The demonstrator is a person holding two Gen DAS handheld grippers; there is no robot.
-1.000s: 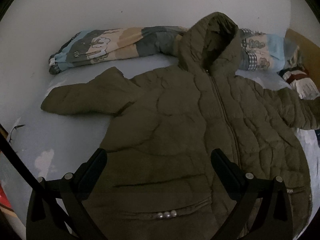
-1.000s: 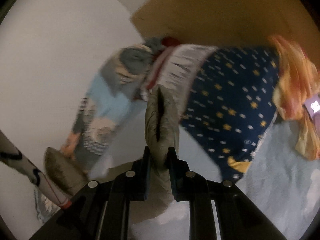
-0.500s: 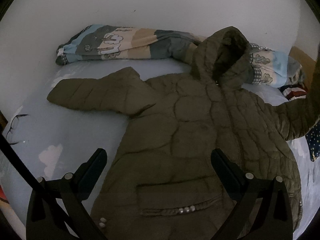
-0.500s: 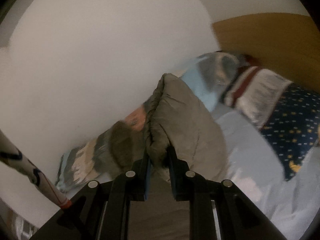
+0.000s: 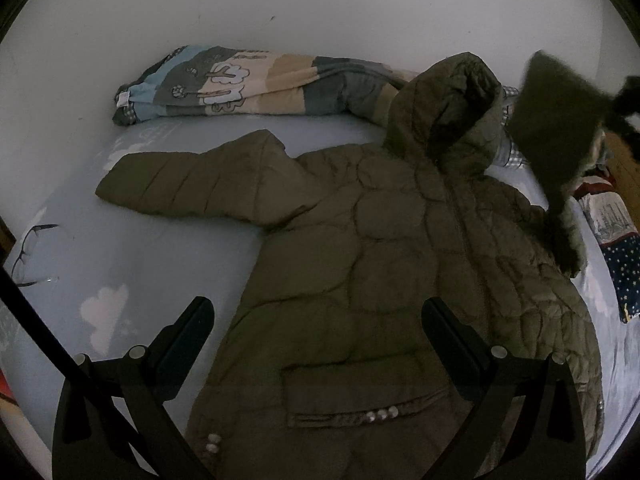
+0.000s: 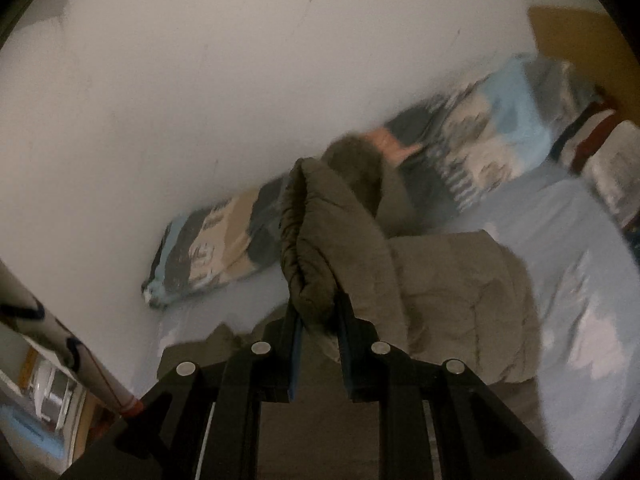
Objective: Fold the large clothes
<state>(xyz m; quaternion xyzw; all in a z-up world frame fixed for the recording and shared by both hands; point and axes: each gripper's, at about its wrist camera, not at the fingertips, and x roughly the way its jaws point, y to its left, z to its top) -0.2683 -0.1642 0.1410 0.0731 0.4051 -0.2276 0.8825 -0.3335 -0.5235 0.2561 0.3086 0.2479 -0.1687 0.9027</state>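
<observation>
One sleeve of the puffy olive-green hooded coat [image 5: 400, 272], spread flat on the pale blue bed [image 5: 168, 264], hangs pinched in the right claw [image 6: 318, 316], with the body lying across toward the wide-open, empty left claw [image 5: 316, 320].

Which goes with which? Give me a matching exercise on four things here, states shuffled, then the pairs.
Things:
1. right gripper
2. left gripper
3. patterned quilt
4. glasses

States:
A. lies along the wall
B. open, holds nothing
C. lies on the sheet, far left in the left wrist view
D. shut on the jacket sleeve

Pairs: 1-D, 2-B, 3-A, 4-C
</observation>
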